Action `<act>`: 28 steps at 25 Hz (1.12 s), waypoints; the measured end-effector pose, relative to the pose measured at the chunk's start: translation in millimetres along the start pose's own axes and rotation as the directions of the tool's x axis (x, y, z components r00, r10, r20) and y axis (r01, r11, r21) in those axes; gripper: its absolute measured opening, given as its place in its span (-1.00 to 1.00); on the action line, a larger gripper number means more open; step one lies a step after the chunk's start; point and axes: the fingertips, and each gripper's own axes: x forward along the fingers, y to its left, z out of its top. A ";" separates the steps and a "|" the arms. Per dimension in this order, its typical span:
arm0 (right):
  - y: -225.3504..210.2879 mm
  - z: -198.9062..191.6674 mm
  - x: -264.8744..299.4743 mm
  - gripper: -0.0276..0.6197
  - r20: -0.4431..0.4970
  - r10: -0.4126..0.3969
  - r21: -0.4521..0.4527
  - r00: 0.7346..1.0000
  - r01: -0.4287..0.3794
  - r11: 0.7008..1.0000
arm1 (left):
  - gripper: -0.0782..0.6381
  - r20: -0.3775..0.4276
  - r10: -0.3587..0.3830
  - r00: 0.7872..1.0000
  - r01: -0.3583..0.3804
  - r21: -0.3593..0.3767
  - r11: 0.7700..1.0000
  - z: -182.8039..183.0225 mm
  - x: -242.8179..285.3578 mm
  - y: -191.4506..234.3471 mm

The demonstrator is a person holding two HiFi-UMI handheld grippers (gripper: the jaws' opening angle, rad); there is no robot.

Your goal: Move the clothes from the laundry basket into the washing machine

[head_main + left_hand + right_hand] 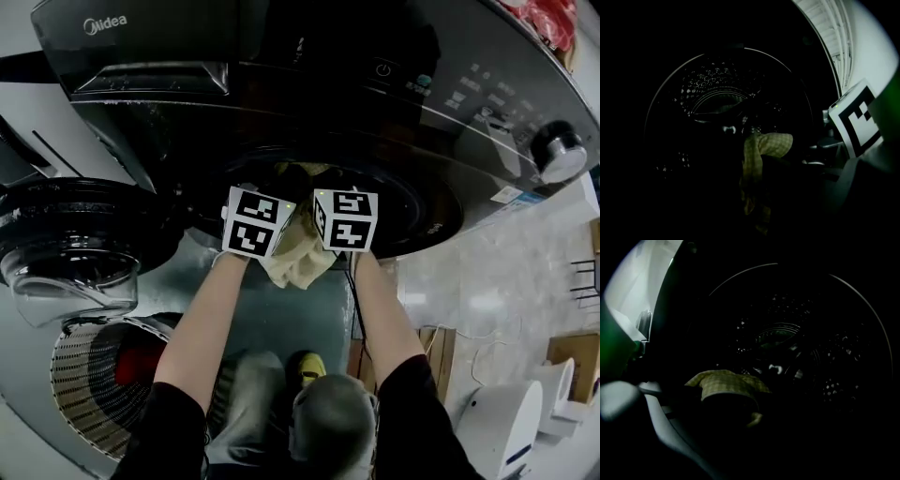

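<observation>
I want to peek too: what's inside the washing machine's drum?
The drum shows a glinting holed metal wall; a yellow checked cloth hangs at its mouth. The bottom is too dark to show any clothes.

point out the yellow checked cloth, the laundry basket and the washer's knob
yellow checked cloth (298, 262), head view, its hanging lower fold.
laundry basket (77, 373), head view, its ribbed wall.
washer's knob (560, 150), head view, its front face.

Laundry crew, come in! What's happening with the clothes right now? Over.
Both clamped on the checked cloth: left gripper, right gripper. Cloth at the drum mouth, not dropped yet. Open door, nothing blocking.
</observation>
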 end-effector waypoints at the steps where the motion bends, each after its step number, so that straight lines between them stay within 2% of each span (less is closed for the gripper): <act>1: -3.6 -0.9 3.5 -0.68 0.005 -0.002 0.029 1.000 0.002 1.000 | -0.46 0.003 0.001 1.000 -0.001 0.001 1.000 0.5 5.2 1.2; 4: -13.0 -4.8 12.1 -0.67 0.014 -0.001 0.089 1.000 0.000 0.996 | -0.46 -0.008 0.002 1.000 -0.002 -0.024 1.000 -5.6 19.9 5.8; 9: -17.9 -11.7 26.1 -0.64 0.001 0.014 0.122 1.000 -0.014 0.992 | -0.44 -0.030 0.024 0.999 -0.028 -0.142 0.989 -16.2 41.2 18.1; 11: -18.1 -16.8 28.3 -0.62 -0.010 0.011 0.116 1.000 -0.010 0.993 | -0.39 -0.053 0.029 0.998 -0.039 -0.196 0.980 -22.8 45.5 22.8; 13: -20.4 -21.9 27.2 -0.58 -0.018 0.001 0.119 1.000 0.002 0.993 | -0.30 -0.068 0.034 0.997 -0.048 -0.217 0.975 -28.0 46.6 24.8; 16: -27.3 -25.5 26.5 -0.36 -0.030 -0.006 0.162 1.000 0.011 0.987 | -0.16 -0.082 0.054 0.995 -0.073 -0.249 0.966 -31.5 46.3 31.1; 19: -30.5 -29.6 23.7 -0.15 -0.045 -0.005 0.197 0.999 0.013 0.980 | -0.14 -0.089 0.075 0.993 -0.096 -0.252 0.963 -33.3 43.1 34.4; 28: -29.4 -26.8 17.1 -0.11 -0.056 -0.026 0.161 0.998 0.035 0.986 | -0.08 -0.079 0.094 0.992 -0.111 -0.243 0.964 -26.4 39.6 39.9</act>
